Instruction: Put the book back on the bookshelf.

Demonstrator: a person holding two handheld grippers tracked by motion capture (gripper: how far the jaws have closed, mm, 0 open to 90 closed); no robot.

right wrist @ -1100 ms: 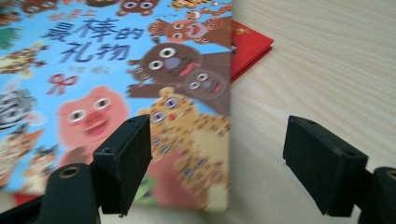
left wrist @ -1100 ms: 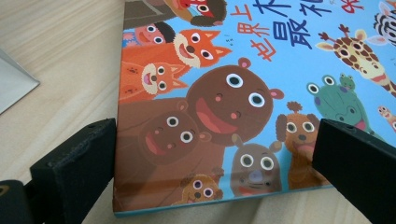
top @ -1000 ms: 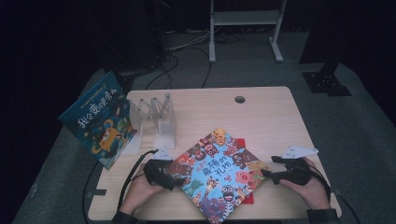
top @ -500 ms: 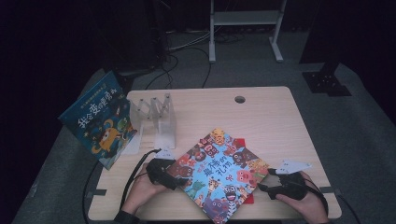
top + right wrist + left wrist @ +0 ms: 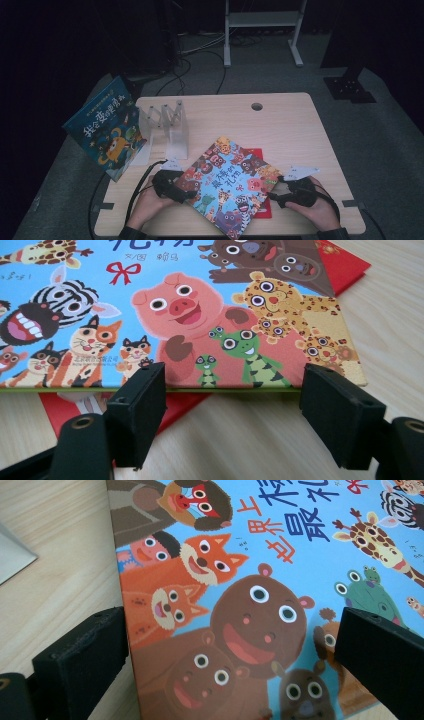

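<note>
A picture book with cartoon animals on a light blue cover lies at an angle near the table's front edge, on top of a red book. My left gripper stands open at the book's left corner. In the left gripper view one jaw rests on the wood beside the book and the other hovers over its cover. My right gripper is open, pointing at the book's right edge. In the right gripper view its jaws stand apart just before that edge, with nothing between them and the red book showing below.
Another blue picture book leans off the table's left side, next to a clear plastic rack. There is a cable hole at the back of the table. A white metal frame stands on the floor beyond. Cables trail from both grippers.
My right gripper has moved left and toward the table's front edge, closing in on the book's right edge. The left gripper and the book have stayed put.
</note>
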